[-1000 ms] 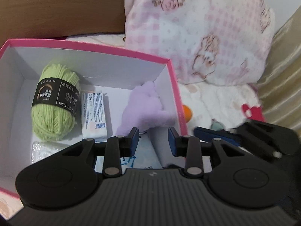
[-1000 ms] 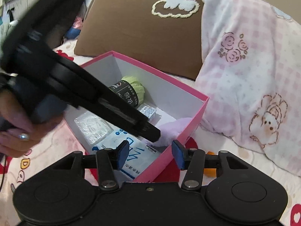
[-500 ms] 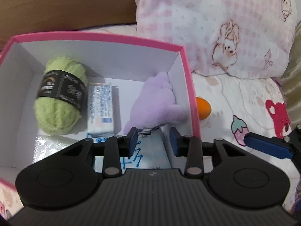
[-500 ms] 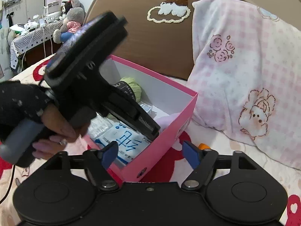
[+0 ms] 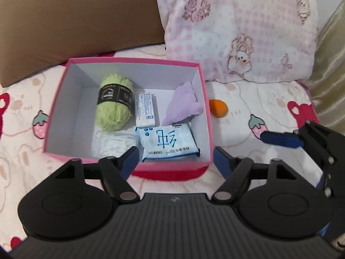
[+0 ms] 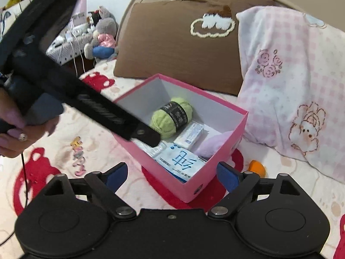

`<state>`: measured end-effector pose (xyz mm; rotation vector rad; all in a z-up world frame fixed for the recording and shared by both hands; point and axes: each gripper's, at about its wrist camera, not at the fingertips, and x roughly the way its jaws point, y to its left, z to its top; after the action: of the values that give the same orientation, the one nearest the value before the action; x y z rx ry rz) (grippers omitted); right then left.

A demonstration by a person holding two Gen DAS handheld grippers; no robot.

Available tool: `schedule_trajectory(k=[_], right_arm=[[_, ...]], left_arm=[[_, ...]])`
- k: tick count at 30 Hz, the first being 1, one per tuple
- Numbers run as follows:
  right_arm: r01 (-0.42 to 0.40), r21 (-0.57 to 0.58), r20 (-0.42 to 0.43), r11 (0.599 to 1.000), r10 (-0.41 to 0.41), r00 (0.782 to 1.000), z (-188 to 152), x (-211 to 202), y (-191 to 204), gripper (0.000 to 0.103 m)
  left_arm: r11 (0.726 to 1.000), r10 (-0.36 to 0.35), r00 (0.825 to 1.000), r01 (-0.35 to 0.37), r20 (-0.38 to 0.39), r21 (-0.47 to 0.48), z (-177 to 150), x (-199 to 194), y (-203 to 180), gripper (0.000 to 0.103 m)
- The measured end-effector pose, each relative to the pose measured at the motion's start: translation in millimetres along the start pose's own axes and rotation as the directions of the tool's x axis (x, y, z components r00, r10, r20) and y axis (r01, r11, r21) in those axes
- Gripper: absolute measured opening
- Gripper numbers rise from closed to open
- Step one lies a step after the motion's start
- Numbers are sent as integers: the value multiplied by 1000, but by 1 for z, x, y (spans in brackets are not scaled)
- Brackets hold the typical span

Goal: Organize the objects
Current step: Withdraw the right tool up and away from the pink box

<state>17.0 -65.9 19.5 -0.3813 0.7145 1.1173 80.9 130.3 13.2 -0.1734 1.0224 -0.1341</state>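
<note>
A pink box (image 5: pixel 206 99) (image 6: pixel 215 172) stands on the bed. It holds a green yarn ball (image 5: pixel 114 105) (image 6: pixel 170 116), a white soap bar (image 5: pixel 145 110), a purple plush (image 5: pixel 183 103), a blue tissue pack (image 5: pixel 168 142) (image 6: pixel 183 161) and a clear plastic packet (image 5: pixel 114 142). An orange egg-shaped sponge (image 5: pixel 218 107) (image 6: pixel 256 168) lies on the bed right of the box. My left gripper (image 5: pixel 175 158) is open and empty, above the box's near edge. My right gripper (image 6: pixel 171 173) is open and empty, near the box's near corner.
A brown pillow (image 5: pixel 75 15) and a pink checked pillow (image 5: pixel 237 28) lie behind the box. The bedsheet (image 5: pixel 248 99) has red and strawberry prints. A small pink hair clip (image 6: pixel 78 153) lies on the sheet left of the box. Stuffed toys (image 6: pixel 101 36) sit at the far left.
Both grippers have pulled back and up from the box and opened wider. The whole box and the orange sponge have come into view.
</note>
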Motion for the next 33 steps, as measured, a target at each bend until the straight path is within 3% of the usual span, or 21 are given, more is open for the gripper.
schedule_trajectory(k=[8,12,16,22,33], right_arm=[[-46,37,13,998,46,999,1,-45,7,94],[-5,21,43,1000,4,999,0,-68,16,94],[22,-14,66,1000,-21,998,-4,-87,27,94],[37,-22,123,999,-34,992,-14,-107,28,94],[81,-18,121,997,-79,989,-32,-113,11,94]], left_arm=[[1000,-9,999,10,32,-25,-22,-62,5,91],[995,-63,997,67,55,-74,-34,-82,7,94],[995,-79,995,82,53,-56,-41,-94,-2,97],[993,-117,993,118,24,-18,-52,-96,-23,103],[988,-153,988,152,26,37,-50,-69,-62,103]])
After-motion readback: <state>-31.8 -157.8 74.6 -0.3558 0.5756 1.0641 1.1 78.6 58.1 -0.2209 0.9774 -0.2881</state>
